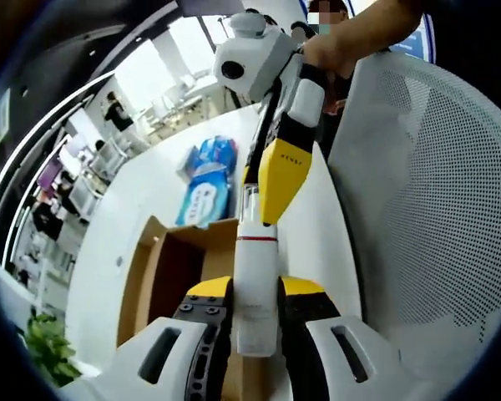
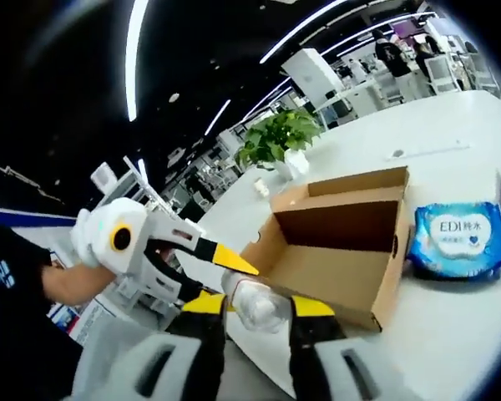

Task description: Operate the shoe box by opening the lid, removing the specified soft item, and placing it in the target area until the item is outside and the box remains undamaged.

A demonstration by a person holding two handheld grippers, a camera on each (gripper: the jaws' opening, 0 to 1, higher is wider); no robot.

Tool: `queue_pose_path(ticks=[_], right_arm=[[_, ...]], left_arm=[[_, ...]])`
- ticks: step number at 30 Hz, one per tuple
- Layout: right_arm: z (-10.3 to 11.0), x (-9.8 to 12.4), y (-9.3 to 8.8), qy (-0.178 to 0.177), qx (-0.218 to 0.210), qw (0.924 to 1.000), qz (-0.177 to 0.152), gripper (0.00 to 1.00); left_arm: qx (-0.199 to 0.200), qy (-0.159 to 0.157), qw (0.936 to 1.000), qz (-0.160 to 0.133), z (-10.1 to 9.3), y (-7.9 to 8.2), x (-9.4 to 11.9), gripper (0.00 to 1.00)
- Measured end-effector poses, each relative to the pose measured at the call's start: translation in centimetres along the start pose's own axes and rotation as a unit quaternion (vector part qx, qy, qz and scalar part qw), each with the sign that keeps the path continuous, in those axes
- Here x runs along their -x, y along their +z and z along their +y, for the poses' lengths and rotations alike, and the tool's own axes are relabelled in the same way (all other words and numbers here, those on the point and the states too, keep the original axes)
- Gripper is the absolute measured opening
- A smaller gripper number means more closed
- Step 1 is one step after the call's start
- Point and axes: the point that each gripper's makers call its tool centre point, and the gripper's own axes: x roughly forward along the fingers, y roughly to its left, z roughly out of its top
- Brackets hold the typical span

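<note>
Midway through the removal step, both the left tool (image 1: 257, 322) and right tool (image 2: 259, 322) clamp a clear bottle (image 2: 255, 305) beside the open shoe box (image 2: 342, 251) at frame centre, likely needing handover, then placement on the counter (image 2: 451, 334).

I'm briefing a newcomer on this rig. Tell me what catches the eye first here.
First, a white bottle clamped between both tools at once: the left tool grips one end and the right tool the other. Behind it on the white table stands an open cardboard box, its inside looking empty. Beside the box lies a blue soft pack.
</note>
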Motion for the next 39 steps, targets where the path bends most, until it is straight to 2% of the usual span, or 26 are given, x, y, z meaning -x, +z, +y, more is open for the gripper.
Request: queue_pose_path(ticks=[5,10,15,21,28,34,39], right_arm=[[-0.4,0.0,-0.2,-0.003,-0.029,0.9996,0.0,0.24],[-0.7,0.1,-0.2,0.005,-0.086,0.9963,-0.004,0.22],[-0.4,0.3,0.2,0.01,-0.089,0.996,-0.006,0.16],[-0.6,0.2,0.3,-0.009,-0.075,0.9971,0.006,0.16],[-0.9,0.3,1.1,-0.012,-0.092,0.9957,-0.006,0.16],[-1.3,0.3,1.6,-0.022,-0.089,0.9957,-0.014,0.16],[-1.7,0.7,2.2,-0.032,-0.072,0.9967,-0.019,0.16]], left_arm=[[-0.011,0.009,0.9998,-0.011,0.1,0.7,-0.4,0.19],[-0.026,0.012,0.9995,-0.015,0.3,0.9,-0.9,0.2],[-0.028,0.014,0.9994,-0.014,0.4,0.7,-1.4,0.2],[-0.024,0.021,0.9994,-0.012,0.7,0.6,-1.8,0.2],[-0.021,0.042,0.9986,-0.022,1.5,0.9,-1.6,0.21],[-0.007,0.054,0.9983,-0.021,2.2,0.8,-1.0,0.21],[0.026,0.065,0.9972,-0.027,3.0,0.2,-0.2,0.21]])
